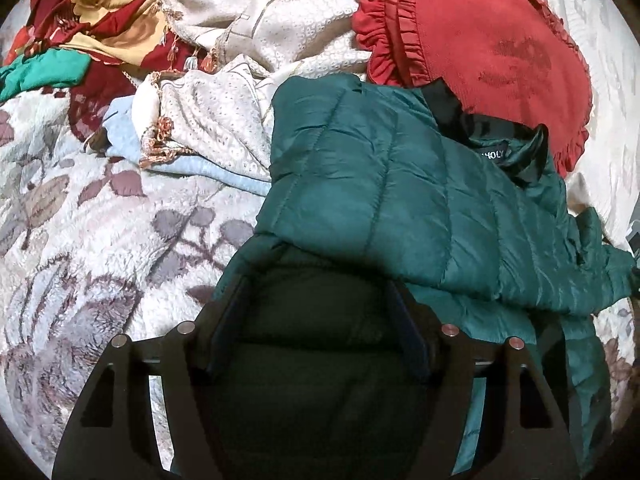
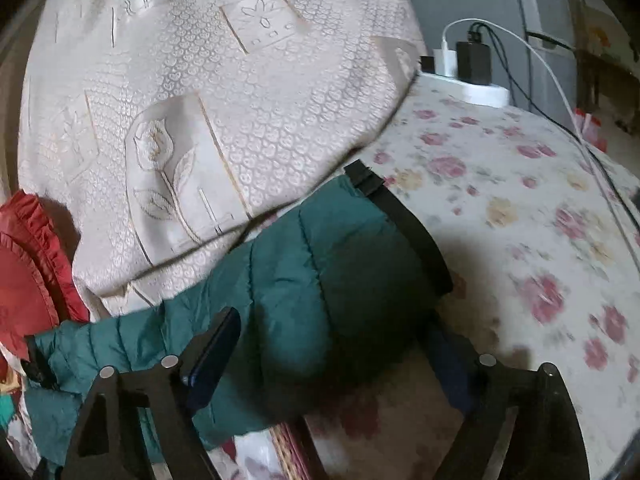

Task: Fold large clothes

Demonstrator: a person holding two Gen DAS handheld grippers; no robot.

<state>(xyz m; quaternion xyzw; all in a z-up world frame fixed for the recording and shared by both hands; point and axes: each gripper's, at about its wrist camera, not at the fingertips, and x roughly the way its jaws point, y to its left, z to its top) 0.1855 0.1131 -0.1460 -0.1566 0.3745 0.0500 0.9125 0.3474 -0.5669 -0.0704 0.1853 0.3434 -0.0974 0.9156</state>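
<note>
A dark green quilted puffer jacket [image 1: 400,184] lies on the bed, its black collar and label toward the red cushion. My left gripper [image 1: 316,296] is open, its jaws wide apart over the jacket's near part, which bulges between them. In the right wrist view a jacket sleeve [image 2: 320,280] with a black cuff [image 2: 400,220] lies between the wide-apart jaws of my right gripper [image 2: 340,360], which is open. Neither gripper is seen pinching the fabric.
A red ruffled cushion [image 1: 480,52] and a cream embossed quilt [image 2: 200,100] lie behind the jacket. A pile of cream, blue and red-floral clothes [image 1: 180,80] lies at the left. A floral blanket [image 1: 100,240] covers the bed. A power strip with chargers [image 2: 472,72] sits at the far edge.
</note>
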